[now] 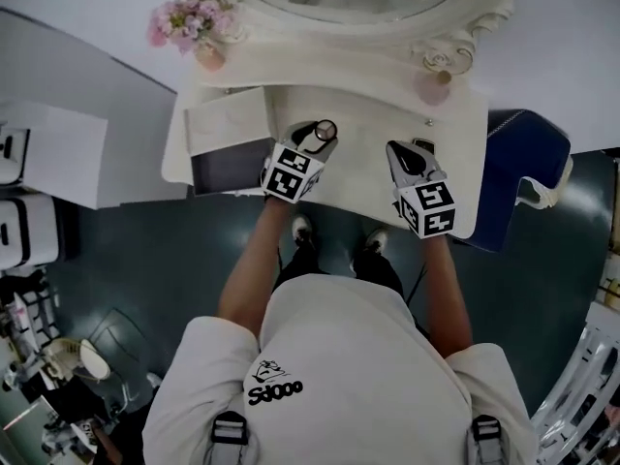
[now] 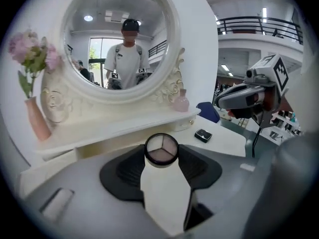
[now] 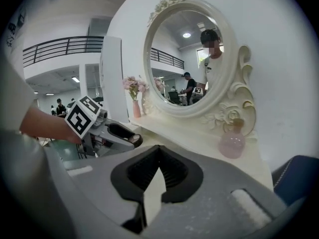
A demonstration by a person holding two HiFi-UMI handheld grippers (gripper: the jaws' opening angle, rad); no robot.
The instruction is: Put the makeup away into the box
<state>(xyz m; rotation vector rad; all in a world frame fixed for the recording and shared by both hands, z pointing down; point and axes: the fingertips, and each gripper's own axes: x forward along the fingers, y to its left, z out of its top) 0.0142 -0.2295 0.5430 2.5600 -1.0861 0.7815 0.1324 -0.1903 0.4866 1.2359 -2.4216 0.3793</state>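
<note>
My left gripper is shut on a round black-rimmed compact with three pale shades, held up above the white dressing table. The compact shows at the jaw tips in the head view. Just left of it is an open white drawer-like box with a dark front. My right gripper hovers over the table's right part, its jaws shut with nothing between them. A small black case lies on the table near the right gripper.
An oval mirror stands at the back of the table. A vase of pink flowers sits at its left and a pink bottle at its right. A blue chair stands right of the table.
</note>
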